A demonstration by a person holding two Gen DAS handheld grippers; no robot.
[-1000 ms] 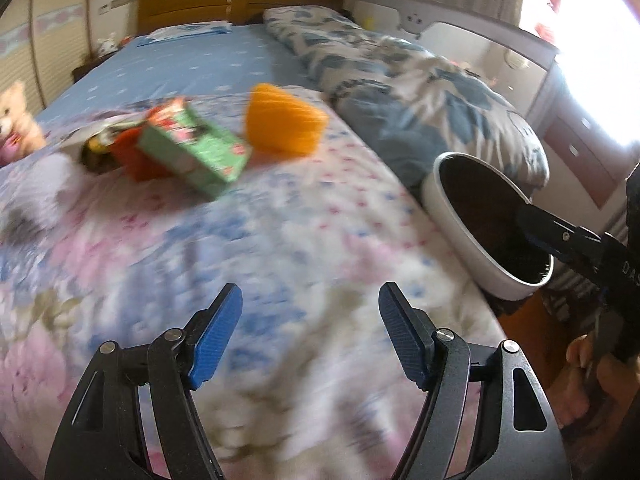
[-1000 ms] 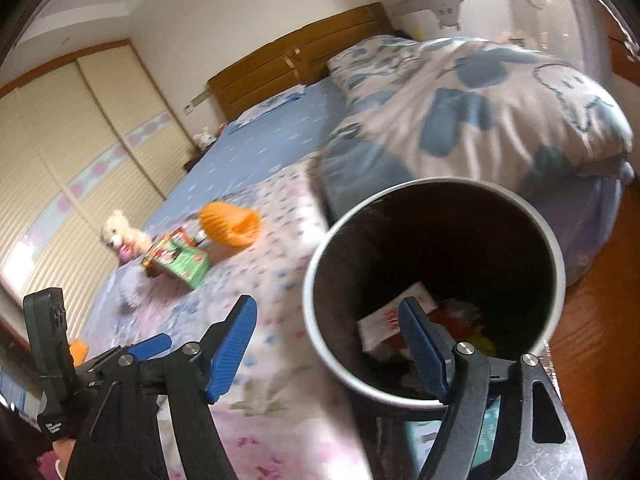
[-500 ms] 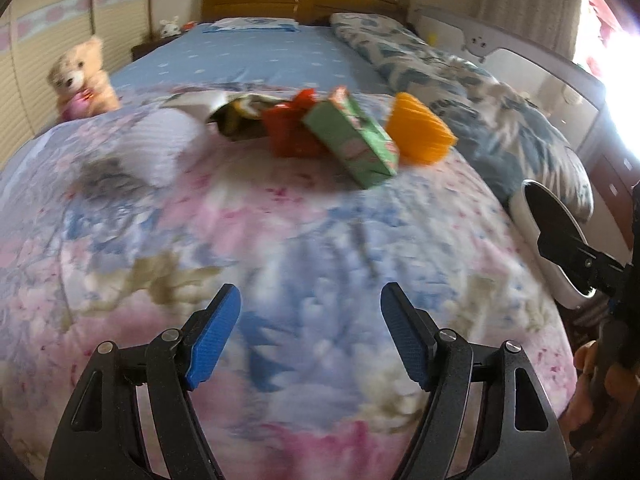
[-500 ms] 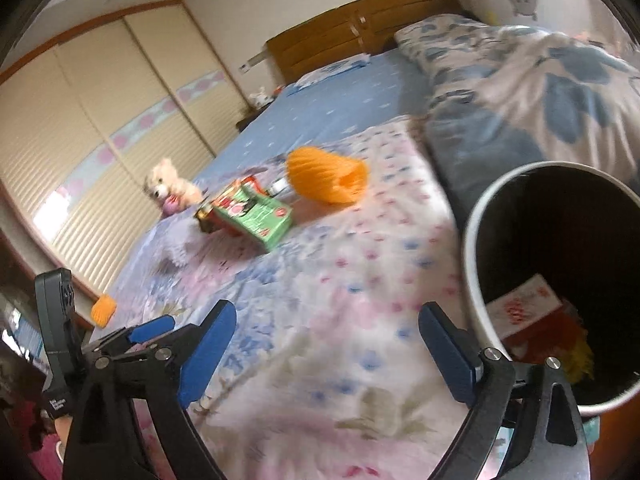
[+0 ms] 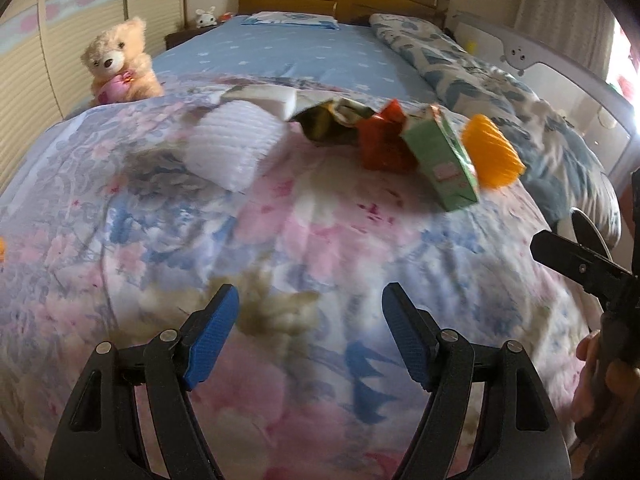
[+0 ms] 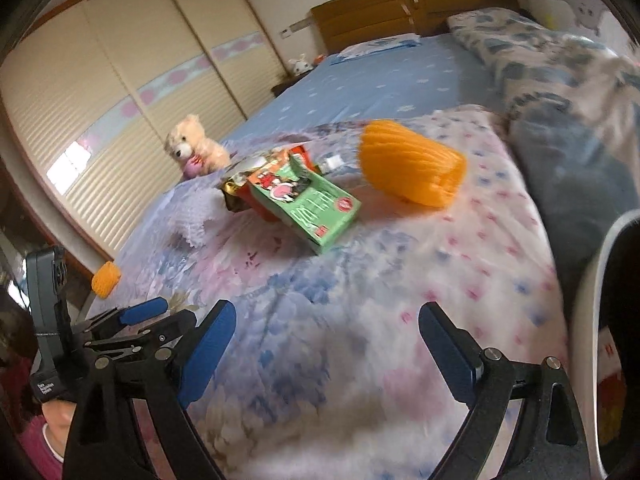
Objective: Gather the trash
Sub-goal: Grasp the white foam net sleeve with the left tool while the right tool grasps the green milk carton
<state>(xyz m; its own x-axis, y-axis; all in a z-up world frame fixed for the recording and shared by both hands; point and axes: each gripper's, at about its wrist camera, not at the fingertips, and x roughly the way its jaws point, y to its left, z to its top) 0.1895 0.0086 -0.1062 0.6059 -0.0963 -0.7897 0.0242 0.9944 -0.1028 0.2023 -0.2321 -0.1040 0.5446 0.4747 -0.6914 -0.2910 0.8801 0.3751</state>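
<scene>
Swinging from the bin (image 6: 592, 320) toward the green box (image 5: 442, 160), both grippers gape wide, empty

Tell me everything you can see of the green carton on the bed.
The green carton is a printed cardboard box with red cartoon artwork and a red round logo. Its top flaps look torn open. It lies tilted on the floral quilt, leaning on a red wrapper, apart from the orange foam net. No jaws touch it.

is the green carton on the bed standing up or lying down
Lying down. The green carton rests on a broad printed side on the floral quilt, leaning against the red wrapper; neither open gripper touches it.
</scene>
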